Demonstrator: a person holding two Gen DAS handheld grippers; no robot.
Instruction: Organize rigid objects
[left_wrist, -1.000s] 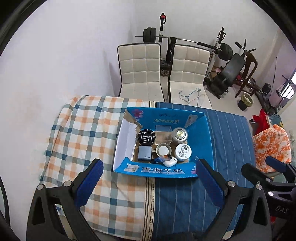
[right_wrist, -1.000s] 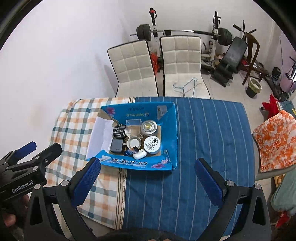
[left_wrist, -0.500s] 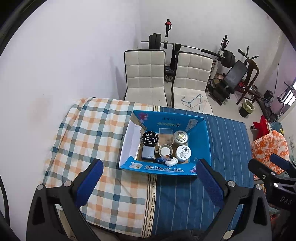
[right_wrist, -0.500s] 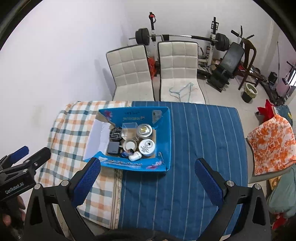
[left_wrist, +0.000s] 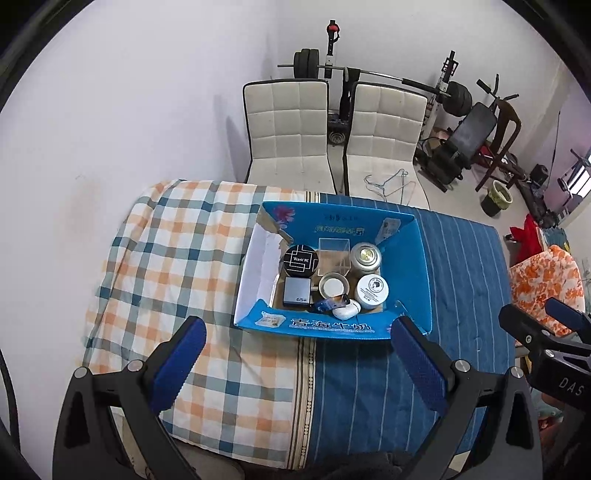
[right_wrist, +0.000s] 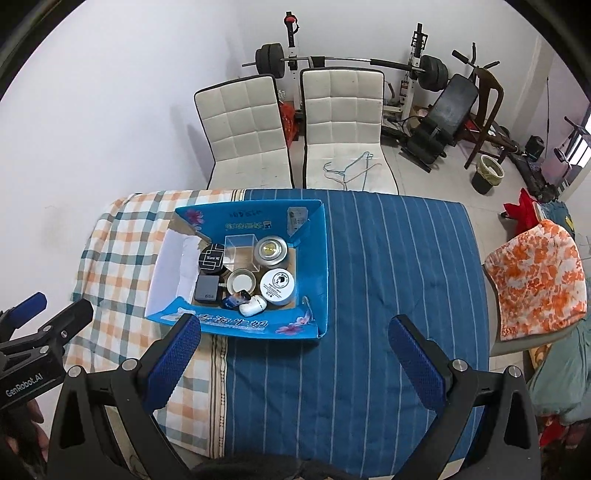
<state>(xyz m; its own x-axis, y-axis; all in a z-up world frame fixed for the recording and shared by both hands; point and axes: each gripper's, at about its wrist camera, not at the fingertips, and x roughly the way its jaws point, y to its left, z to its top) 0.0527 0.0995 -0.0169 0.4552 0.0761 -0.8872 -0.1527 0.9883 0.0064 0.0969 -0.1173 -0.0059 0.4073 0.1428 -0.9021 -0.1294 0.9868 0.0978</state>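
Observation:
A blue cardboard box (left_wrist: 421, 258) (right_wrist: 321, 258) sits open on the table. Inside are a black round tin (left_wrist: 301, 260), a clear plastic box (left_wrist: 334, 253), a silver tin (left_wrist: 365, 256), a white jar (left_wrist: 371, 290), a small round tin (left_wrist: 333, 286), a grey charger block (left_wrist: 296, 291), a white earbud case (left_wrist: 346, 310) and a small blue item (left_wrist: 328, 303). My left gripper (left_wrist: 295, 365) is open and empty, high above the table's near edge. My right gripper (right_wrist: 295, 365) is open and empty, also high, right of the left one.
The table wears a checked cloth (left_wrist: 177, 258) on the left and a blue striped cloth (right_wrist: 388, 295) on the right. Two white chairs (left_wrist: 288, 129) (left_wrist: 384, 136) stand behind it, with gym gear (left_wrist: 472, 140) beyond. An orange floral cloth (right_wrist: 535, 280) lies at the right.
Both grippers have risen and drawn back from the table, so the box looks smaller and more of the room shows. Both stay open and empty.

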